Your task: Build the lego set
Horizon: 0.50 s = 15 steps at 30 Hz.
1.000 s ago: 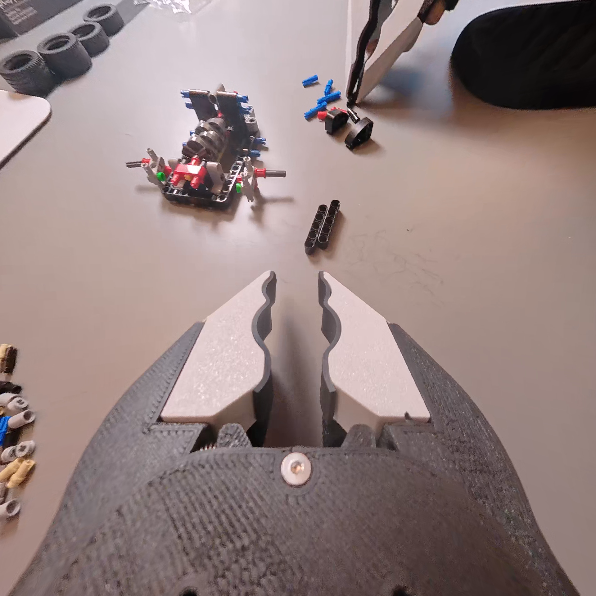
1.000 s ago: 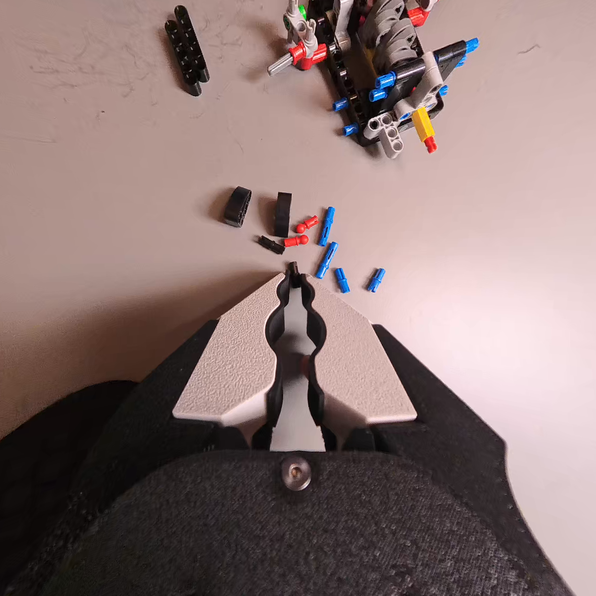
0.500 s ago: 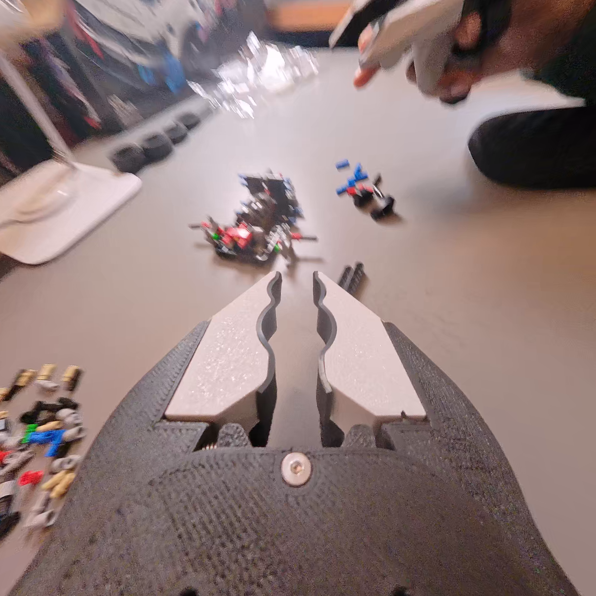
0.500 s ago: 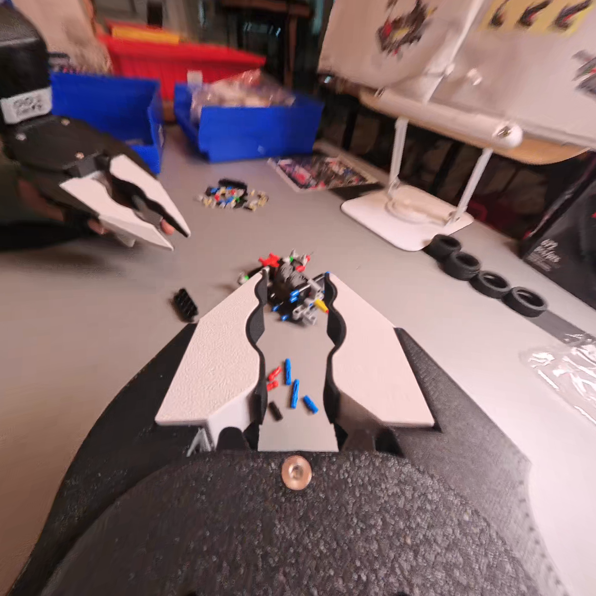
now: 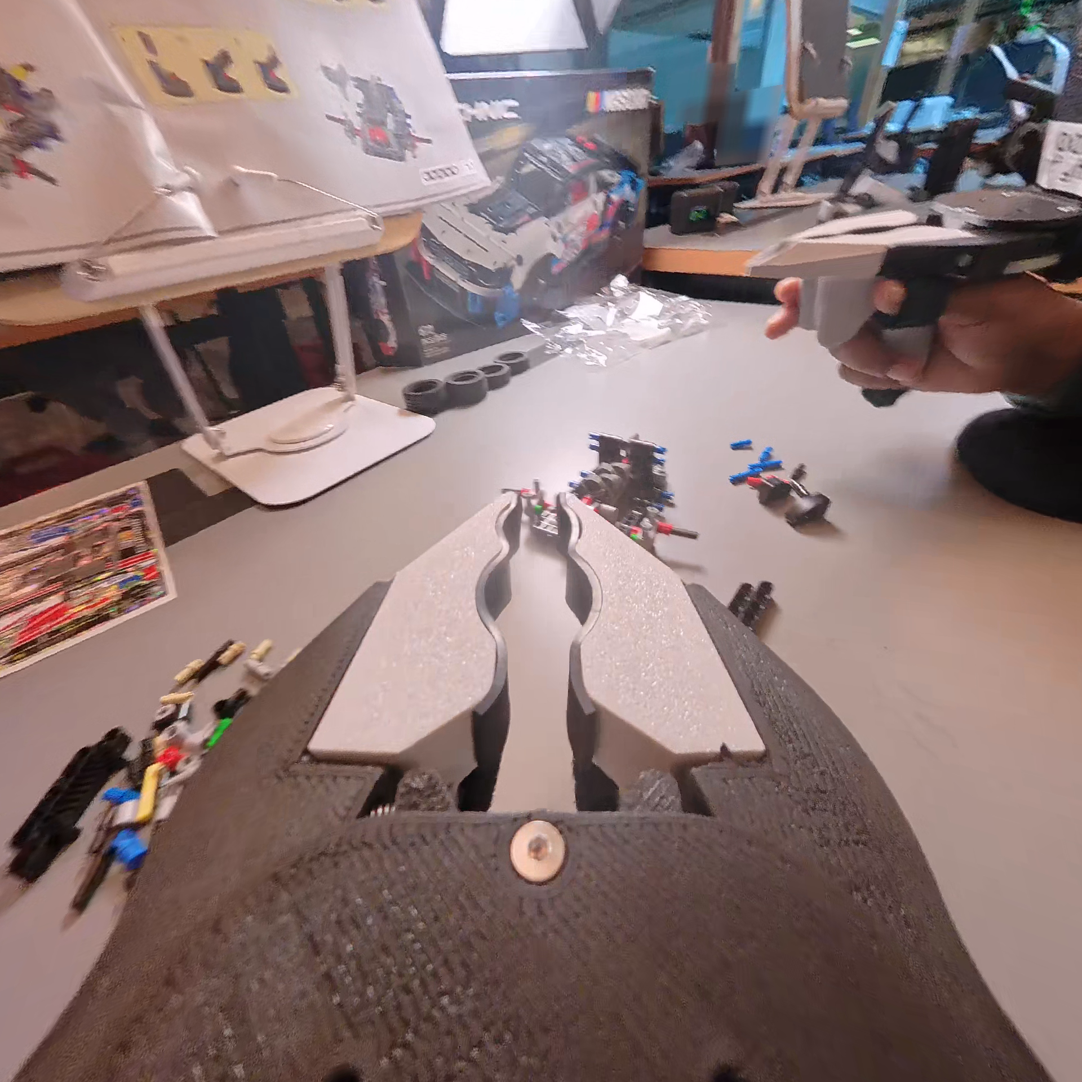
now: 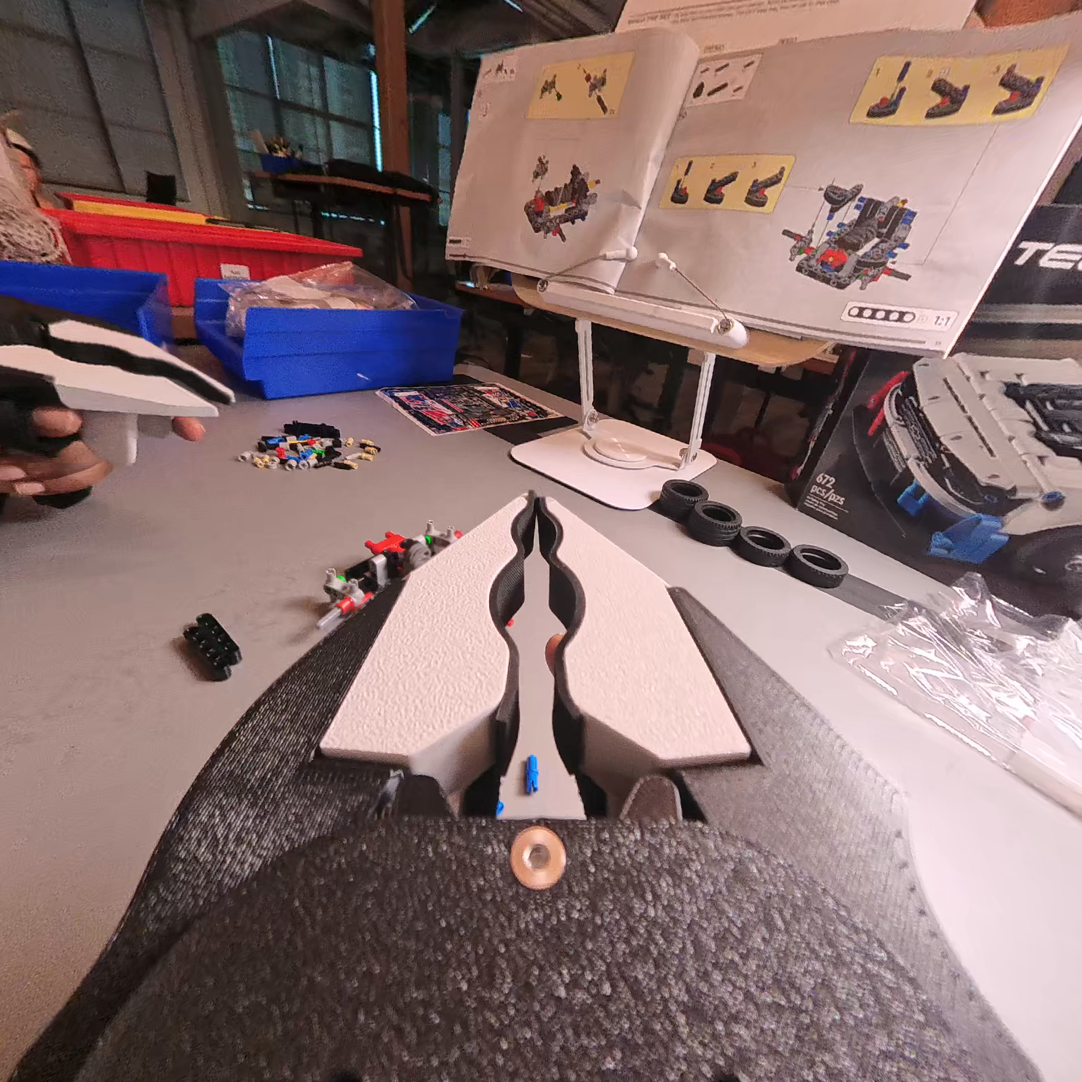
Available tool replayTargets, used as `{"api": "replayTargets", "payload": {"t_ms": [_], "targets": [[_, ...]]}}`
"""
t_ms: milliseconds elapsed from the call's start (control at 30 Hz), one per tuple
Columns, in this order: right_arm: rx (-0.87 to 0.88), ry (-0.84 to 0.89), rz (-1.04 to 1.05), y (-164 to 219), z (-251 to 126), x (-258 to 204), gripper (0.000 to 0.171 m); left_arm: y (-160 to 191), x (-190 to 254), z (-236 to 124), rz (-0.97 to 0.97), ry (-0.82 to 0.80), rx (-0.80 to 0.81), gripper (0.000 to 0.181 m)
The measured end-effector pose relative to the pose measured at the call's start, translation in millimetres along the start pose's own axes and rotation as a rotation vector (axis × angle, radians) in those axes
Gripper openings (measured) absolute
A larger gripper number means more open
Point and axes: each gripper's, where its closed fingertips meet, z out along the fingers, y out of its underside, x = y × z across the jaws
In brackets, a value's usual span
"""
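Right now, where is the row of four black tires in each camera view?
Left wrist view: the four black tires lie upper middle, right of the white stand base, before the set's box.
Right wrist view: the tires lie right of centre, right of the stand base.
Shared landmark: the white book stand.

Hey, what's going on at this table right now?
A person holds two handheld grippers above a grey table, mid-way through a lego build. The left gripper is open and empty; the right gripper is shut, with no piece visible in it. The half-built chassis sits untouched among loose pins, facing the open instruction book on its stand.
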Motion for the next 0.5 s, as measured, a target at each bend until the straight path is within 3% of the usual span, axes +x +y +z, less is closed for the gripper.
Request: {"api": "replayTargets", "payload": {"t_ms": [100,267,500], "targets": [[-0.017,0.015,0.0,7.6,0.0,5.1,0.0,9.1,24.7,9.2,0.042,0.133,-0.039,0.003],[-0.022,0.03,0.0,14.6,3.7,9.9,0.0,27.8,49.9,22.0,0.039,0.306,-0.131,0.017],[-0.019,-0.058,0.003,8.7,12.6,-14.8,0.002,37.2,61.8,20.1,0.027,0.356,-0.2,0.032]]}}
